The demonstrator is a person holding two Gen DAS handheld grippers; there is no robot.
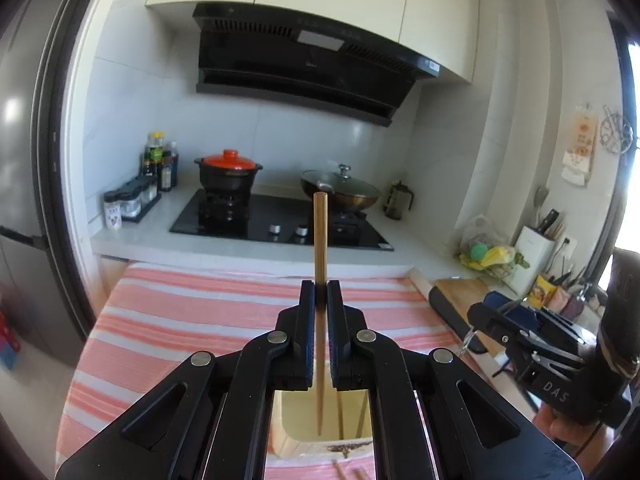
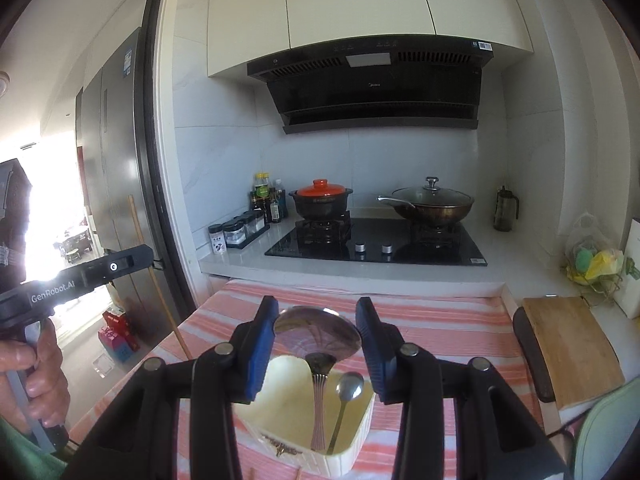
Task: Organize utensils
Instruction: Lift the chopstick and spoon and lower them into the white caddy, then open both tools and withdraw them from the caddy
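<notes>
My left gripper [image 1: 321,286] is shut on a wooden chopstick [image 1: 320,236] that stands upright, its lower tip inside a cream holder [image 1: 292,412] on the striped cloth. More chopsticks [image 1: 340,416] lean inside that holder. My right gripper [image 2: 317,312] is open above a cream holder [image 2: 280,400]. A large steel spoon [image 2: 318,332] stands in it, its bowl between my open fingers [image 2: 262,344], apart from them. A smaller spoon [image 2: 349,386] stands beside it.
A pink and white striped cloth [image 2: 440,320] covers the table. Behind it are a black stove [image 2: 376,242], an orange-lidded pot [image 2: 321,200] and a wok [image 2: 430,202]. A wooden cutting board [image 2: 568,344] lies at the right. Loose chopsticks [image 1: 348,472] lie near the front.
</notes>
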